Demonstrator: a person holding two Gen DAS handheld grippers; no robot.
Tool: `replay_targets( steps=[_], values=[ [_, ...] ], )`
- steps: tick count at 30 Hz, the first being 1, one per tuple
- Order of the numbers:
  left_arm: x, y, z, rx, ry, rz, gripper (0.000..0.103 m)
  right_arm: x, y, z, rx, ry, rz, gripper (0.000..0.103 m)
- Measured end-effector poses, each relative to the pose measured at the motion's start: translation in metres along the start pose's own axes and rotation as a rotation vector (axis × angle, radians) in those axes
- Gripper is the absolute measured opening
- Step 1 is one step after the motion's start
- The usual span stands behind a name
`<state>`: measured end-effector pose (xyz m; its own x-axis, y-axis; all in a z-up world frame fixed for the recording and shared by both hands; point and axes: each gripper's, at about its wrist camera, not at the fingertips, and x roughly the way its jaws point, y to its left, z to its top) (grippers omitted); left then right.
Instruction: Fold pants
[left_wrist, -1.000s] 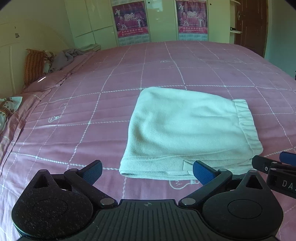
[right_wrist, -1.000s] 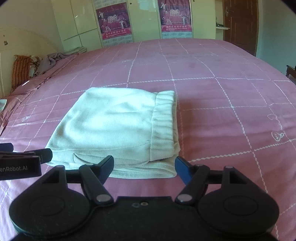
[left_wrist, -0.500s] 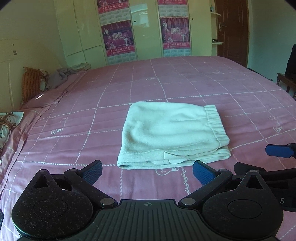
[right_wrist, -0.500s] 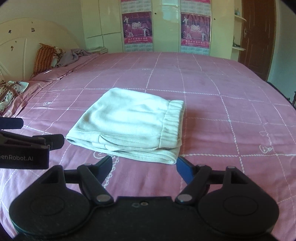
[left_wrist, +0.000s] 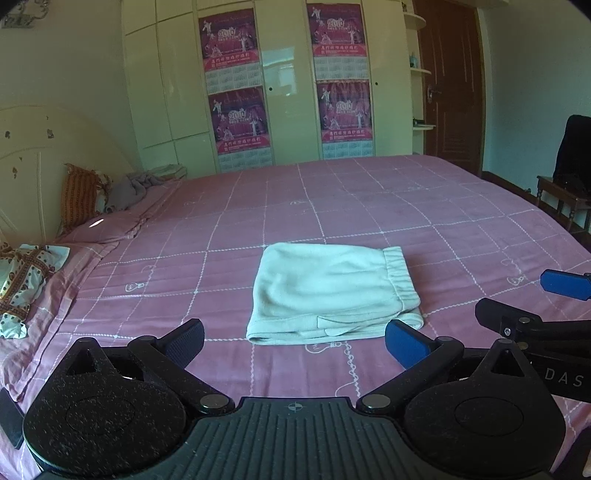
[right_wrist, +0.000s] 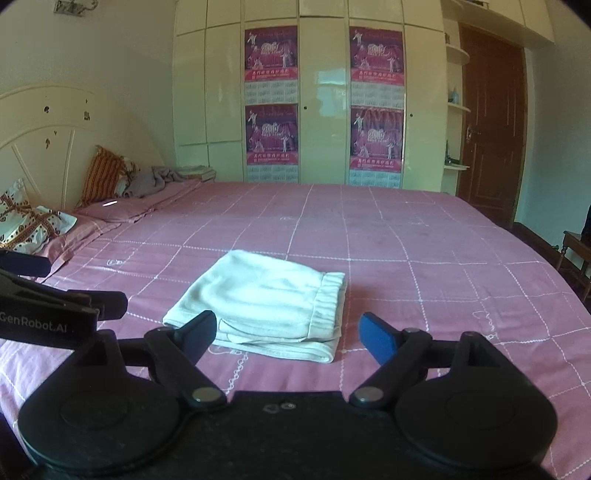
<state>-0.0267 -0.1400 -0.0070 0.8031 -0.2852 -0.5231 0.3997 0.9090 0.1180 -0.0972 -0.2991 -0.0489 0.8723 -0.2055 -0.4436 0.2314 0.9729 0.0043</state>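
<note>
While both tongs stood apart and empty, the left gripper (left_wrist: 294, 341) and right gripper (right_wrist: 287, 331) hung short of the pale fleece pants (left_wrist: 330, 293), which lay folded compactly on the pink quilted bedspread (left_wrist: 443, 229); folding looked finished.

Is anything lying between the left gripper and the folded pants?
Nothing: in the left wrist view only bare pink bedspread separates the left gripper from the folded pants.
</note>
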Motion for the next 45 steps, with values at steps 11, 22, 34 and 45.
replay_targets(
  steps=[11, 22, 34, 45],
  values=[
    [-0.036, -0.005, -0.003, -0.041, -0.025, 0.009, 0.103, -0.037, -0.011, 0.002, 0.083, -0.107, -0.024, 0.093],
    [-0.034, -0.012, -0.007, -0.060, 0.027, 0.031, 0.103, -0.044, -0.003, 0.004, 0.041, -0.112, -0.052, 0.094],
    [-0.023, -0.008, -0.004, -0.097, 0.035, 0.066, 0.103, -0.037, -0.012, 0.001, 0.074, -0.087, -0.068, 0.095],
    [-0.015, -0.009, -0.004, -0.099, 0.048, 0.063, 0.103, -0.037, -0.013, -0.001, 0.080, -0.093, -0.076, 0.095]
  ],
)
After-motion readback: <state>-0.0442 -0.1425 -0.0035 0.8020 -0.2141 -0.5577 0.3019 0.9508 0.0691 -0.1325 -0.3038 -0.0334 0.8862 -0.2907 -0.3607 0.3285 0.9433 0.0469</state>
